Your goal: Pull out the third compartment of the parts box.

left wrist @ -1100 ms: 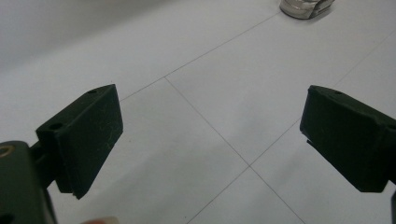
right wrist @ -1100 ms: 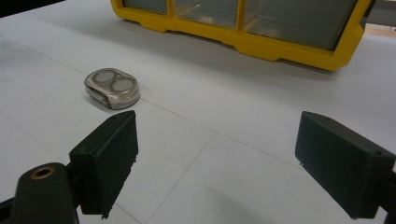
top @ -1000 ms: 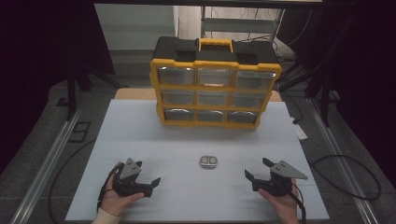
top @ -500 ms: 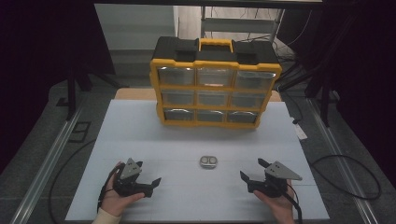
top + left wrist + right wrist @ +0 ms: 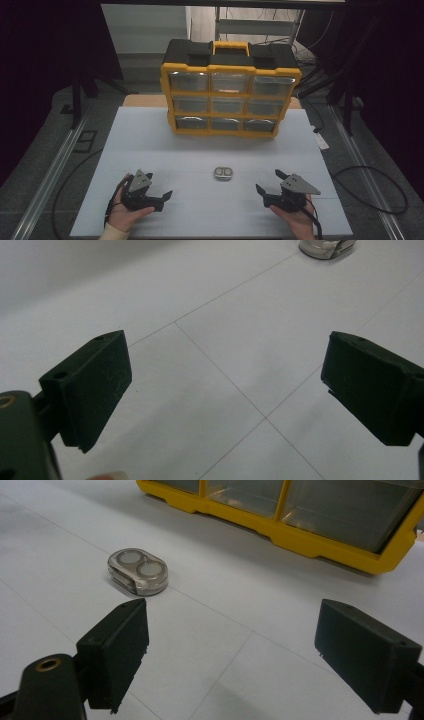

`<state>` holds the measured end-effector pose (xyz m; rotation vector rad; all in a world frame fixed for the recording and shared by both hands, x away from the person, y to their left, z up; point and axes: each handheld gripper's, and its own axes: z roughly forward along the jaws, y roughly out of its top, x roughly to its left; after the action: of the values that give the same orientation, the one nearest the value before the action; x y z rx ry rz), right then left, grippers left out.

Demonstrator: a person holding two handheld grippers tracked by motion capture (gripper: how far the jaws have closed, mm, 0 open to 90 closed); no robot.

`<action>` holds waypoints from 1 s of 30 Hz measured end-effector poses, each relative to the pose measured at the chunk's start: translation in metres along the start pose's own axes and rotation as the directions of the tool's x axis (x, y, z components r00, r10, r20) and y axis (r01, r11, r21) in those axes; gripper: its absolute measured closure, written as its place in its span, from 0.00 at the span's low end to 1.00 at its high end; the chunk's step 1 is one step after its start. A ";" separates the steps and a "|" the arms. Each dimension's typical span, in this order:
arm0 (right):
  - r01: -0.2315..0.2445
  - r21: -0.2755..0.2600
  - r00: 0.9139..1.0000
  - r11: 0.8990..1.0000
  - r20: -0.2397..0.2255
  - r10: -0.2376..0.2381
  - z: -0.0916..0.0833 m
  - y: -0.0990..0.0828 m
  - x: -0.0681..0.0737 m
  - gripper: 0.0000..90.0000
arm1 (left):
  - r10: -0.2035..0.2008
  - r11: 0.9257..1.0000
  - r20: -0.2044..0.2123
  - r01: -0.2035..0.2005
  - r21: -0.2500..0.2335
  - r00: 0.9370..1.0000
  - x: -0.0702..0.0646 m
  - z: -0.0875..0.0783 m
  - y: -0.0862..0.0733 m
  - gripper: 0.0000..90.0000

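- The small case (image 5: 223, 173), an oval of clear plastic with two round white discs inside, lies flat on the smooth white counter (image 5: 150, 145), between both tools.
- The right tool (image 5: 270, 188) is wide open, empty, angled toward it, likely for pickup.
- The left tool (image 5: 162, 196) gapes empty, resting low.
- The yellow-framed organizer (image 5: 230, 95) stands upright behind.

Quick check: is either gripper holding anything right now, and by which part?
Nothing is held. The left gripper and right gripper are both open above the table, and the small clear case lies untouched between them.
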<state>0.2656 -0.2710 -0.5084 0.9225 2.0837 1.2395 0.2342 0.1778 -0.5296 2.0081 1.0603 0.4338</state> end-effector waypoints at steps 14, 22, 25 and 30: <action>0.119 -0.008 0.990 0.993 0.074 -0.118 -0.001 0.002 0.004 0.16 | 0.003 1.000 -0.004 -0.003 0.009 1.000 0.000 0.001 0.000 0.07; 0.214 -0.029 0.970 0.976 0.127 -0.209 -0.002 0.003 0.008 0.17 | 0.005 1.000 -0.009 -0.005 0.008 1.000 0.001 0.001 -0.001 0.07; 0.251 -0.025 0.958 0.968 0.147 -0.244 -0.002 0.002 0.010 0.17 | 0.005 1.000 -0.010 -0.005 0.008 1.000 0.001 0.001 0.000 0.07; 0.306 -0.012 0.938 0.952 0.175 -0.299 -0.001 0.001 0.013 0.18 | 0.008 1.000 -0.007 -0.008 0.008 1.000 0.000 0.002 -0.001 0.07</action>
<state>0.2574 -0.2607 -0.5082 0.6359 1.9679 0.9989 0.2354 0.1772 -0.5314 2.0202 1.0600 0.4421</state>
